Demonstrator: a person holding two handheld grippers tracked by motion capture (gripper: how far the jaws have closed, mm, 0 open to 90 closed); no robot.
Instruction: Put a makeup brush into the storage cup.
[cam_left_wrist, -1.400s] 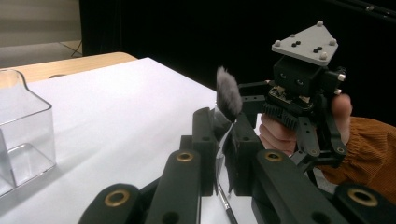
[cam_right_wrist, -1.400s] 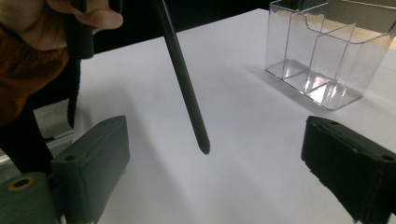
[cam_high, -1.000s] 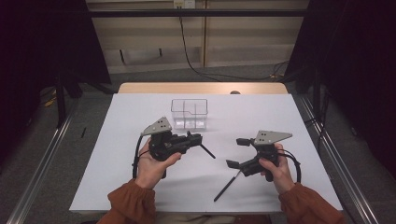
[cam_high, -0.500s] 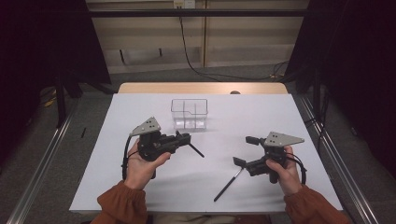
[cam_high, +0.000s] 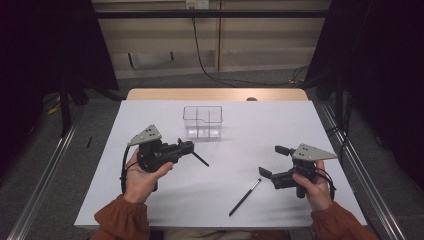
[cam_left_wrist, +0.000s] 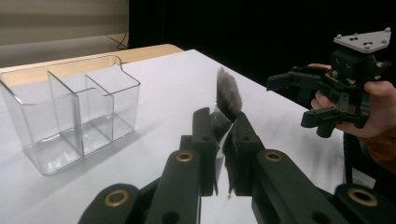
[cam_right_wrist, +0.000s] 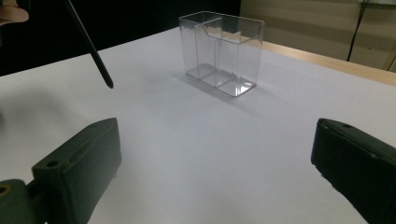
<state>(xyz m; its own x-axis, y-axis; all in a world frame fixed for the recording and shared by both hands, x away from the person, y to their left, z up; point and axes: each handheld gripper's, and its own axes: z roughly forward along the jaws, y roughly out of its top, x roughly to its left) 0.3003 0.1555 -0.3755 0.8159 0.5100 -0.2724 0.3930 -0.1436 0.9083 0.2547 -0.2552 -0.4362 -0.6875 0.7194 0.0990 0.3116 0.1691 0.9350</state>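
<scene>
Left fingers clenched on a brush, right fingers released.

The left gripper (cam_high: 186, 148) grips a brush (cam_left_wrist: 228, 100) near its grey tuft, which sticks out past the fingertips; its dark handle (cam_high: 201, 159) trails out the other side, apparently clear of the tabletop (cam_high: 260, 125). A clear organizer (cam_high: 202, 121) stands beyond those fingers. A second brush (cam_high: 245, 197) lies just beside the right gripper (cam_high: 272, 161), untouched.
</scene>
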